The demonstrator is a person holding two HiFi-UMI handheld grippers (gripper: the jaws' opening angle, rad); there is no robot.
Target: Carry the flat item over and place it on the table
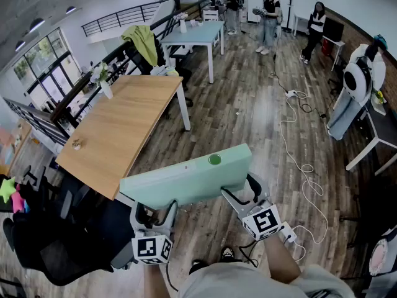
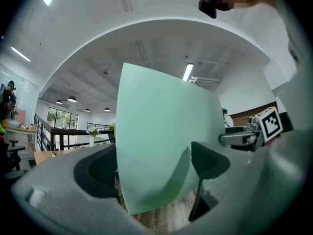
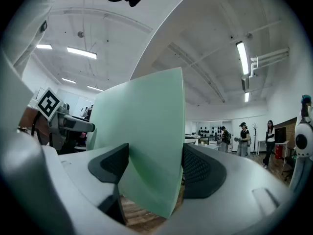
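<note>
Three people (image 1: 270, 11) far back; green garment (image 1: 142, 40), maybe jacket, left

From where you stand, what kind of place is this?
Probably an open office or lab: a wooden table, a pale blue table farther back, a black office chair, and a cable across the plank floor.

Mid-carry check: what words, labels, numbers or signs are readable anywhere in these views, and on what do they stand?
No readable text in any view.
Green flat item: only a round green spot, no lettering visible.
Left marker cube, right marker cube: black-and-white square patterns, no letters or digits.
Far wall and the distant people's clothing: too small to read.
</note>
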